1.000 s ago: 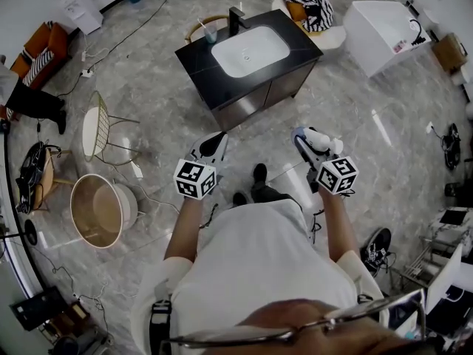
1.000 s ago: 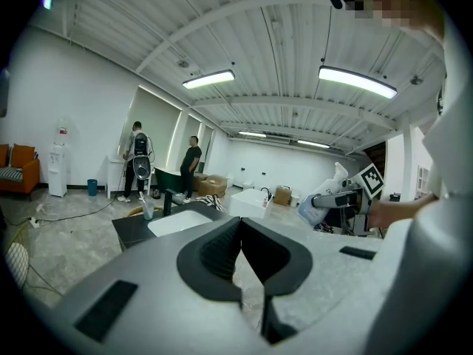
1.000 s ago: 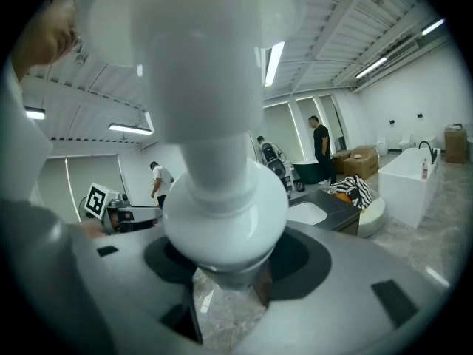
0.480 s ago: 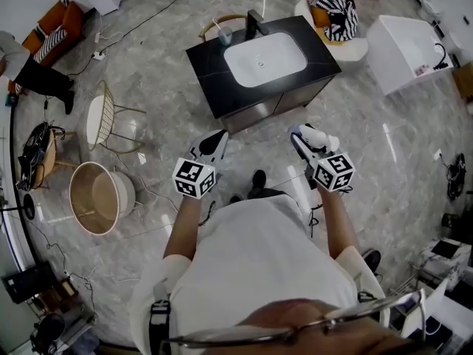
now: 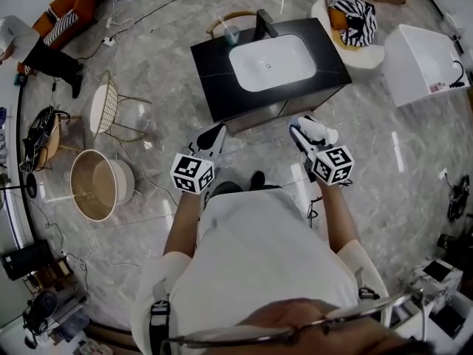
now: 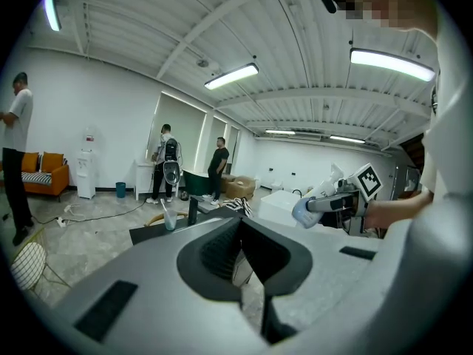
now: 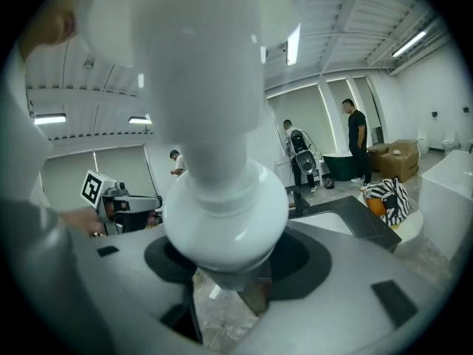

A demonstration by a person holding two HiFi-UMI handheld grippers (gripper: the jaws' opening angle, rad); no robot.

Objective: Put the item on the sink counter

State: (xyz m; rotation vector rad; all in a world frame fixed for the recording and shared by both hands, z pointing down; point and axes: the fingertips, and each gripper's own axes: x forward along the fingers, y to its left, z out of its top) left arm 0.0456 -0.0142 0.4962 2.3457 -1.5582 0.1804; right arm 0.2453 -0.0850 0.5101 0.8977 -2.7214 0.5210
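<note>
The black sink counter (image 5: pixel 214 58) with a white basin (image 5: pixel 271 62), a dark faucet (image 5: pixel 263 25) and a clear cup (image 5: pixel 232 34) stands just ahead of both grippers. My right gripper (image 5: pixel 303 133) is shut on a white bottle (image 5: pixel 319 130), held in the air short of the counter's front edge. In the right gripper view the bottle (image 7: pixel 222 198) fills the space above the jaws. My left gripper (image 5: pixel 213 134) is level with it on the left, its jaws together with nothing between them. The left gripper view shows the bottle (image 6: pixel 319 204) at the right and the counter (image 6: pixel 148 231) beyond.
A wire chair (image 5: pixel 103 113) and a round tub (image 5: pixel 96 186) stand on the marble floor to the left. A white cabinet (image 5: pixel 429 61) is at the right, and a chair with striped cloth (image 5: pixel 353 17) behind the counter. A person (image 5: pixel 37 46) stands far left. Cables cross the floor.
The sink counter has come closer to the grippers in the head view as the person walks toward it. Both grippers keep their pose, and the bottle stays held.
</note>
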